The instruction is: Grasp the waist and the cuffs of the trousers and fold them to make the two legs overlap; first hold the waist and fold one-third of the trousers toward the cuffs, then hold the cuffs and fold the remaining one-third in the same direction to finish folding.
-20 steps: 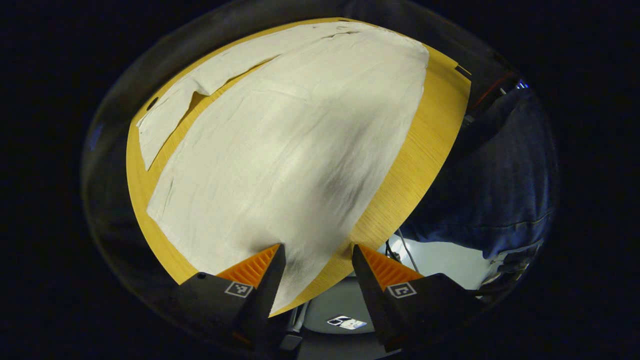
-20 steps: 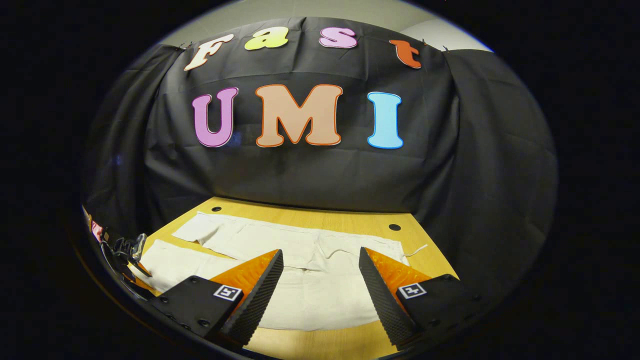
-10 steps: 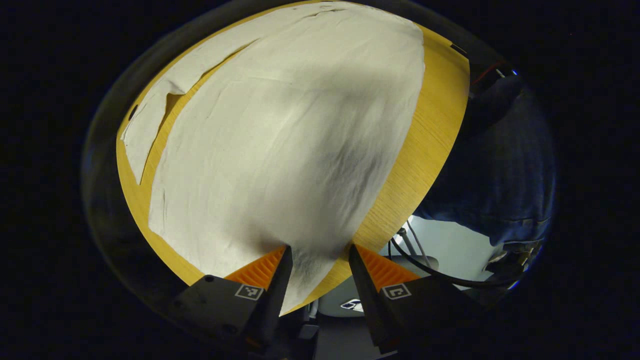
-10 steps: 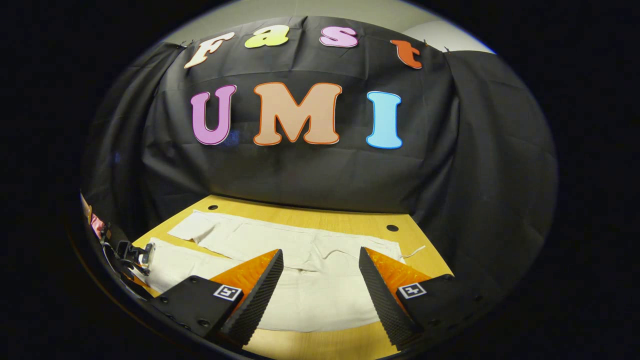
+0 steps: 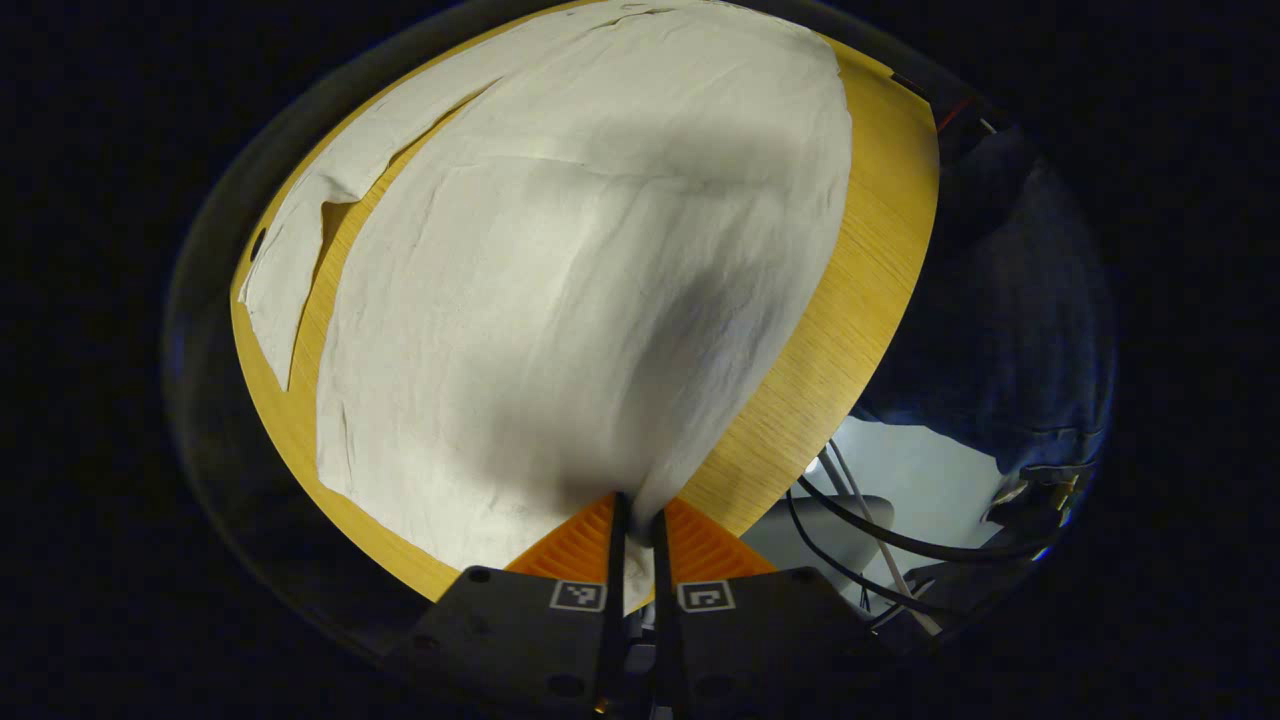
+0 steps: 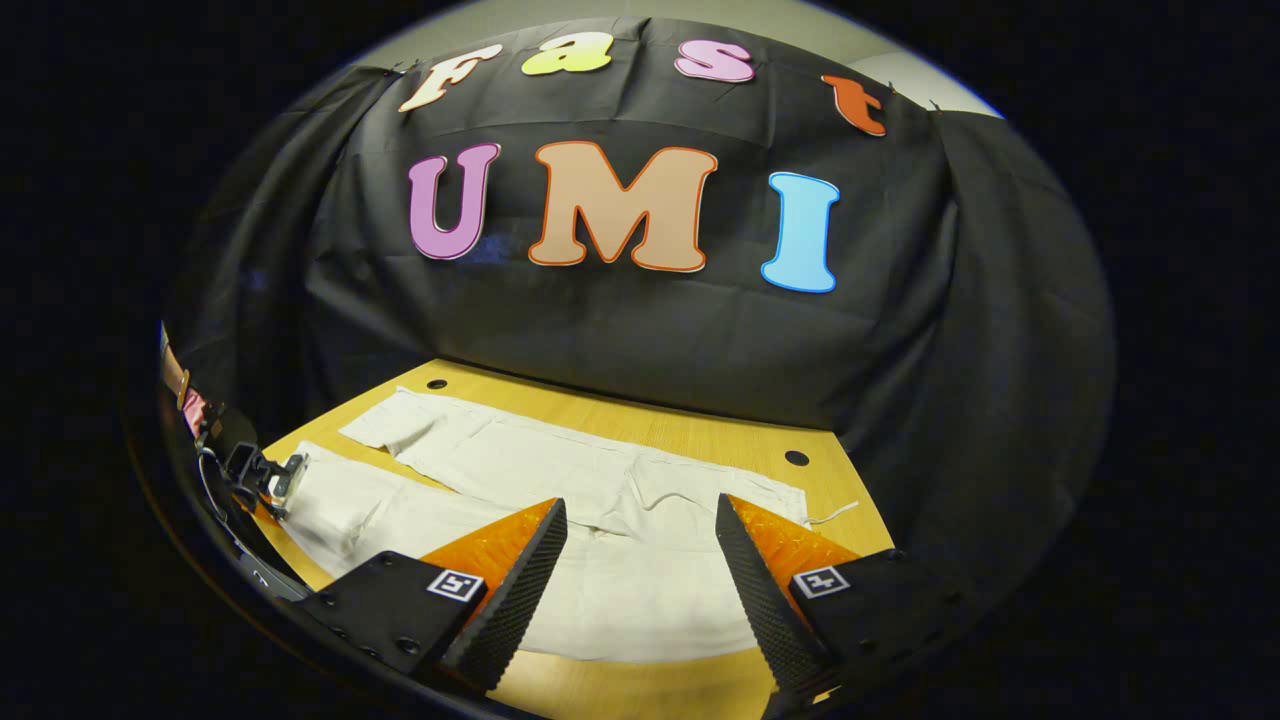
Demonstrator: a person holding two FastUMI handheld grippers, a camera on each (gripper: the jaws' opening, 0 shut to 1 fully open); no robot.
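Lying flat, pale creased trousers (image 5: 560,300)

1 pr trousers (image 6: 560,480), 1 table (image 6: 690,435) w/ 2 holes, 2 grippers (image 5: 634,520) (image 6: 640,570), several cables (image 5: 860,520).

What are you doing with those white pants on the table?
A person is folding the trousers, which lie flat on the table, with a claw in each hand. The left claw is shut on a cuff corner at the table's near edge. The right claw hovers open over the waist end. The legs lie side by side, not yet overlapped.
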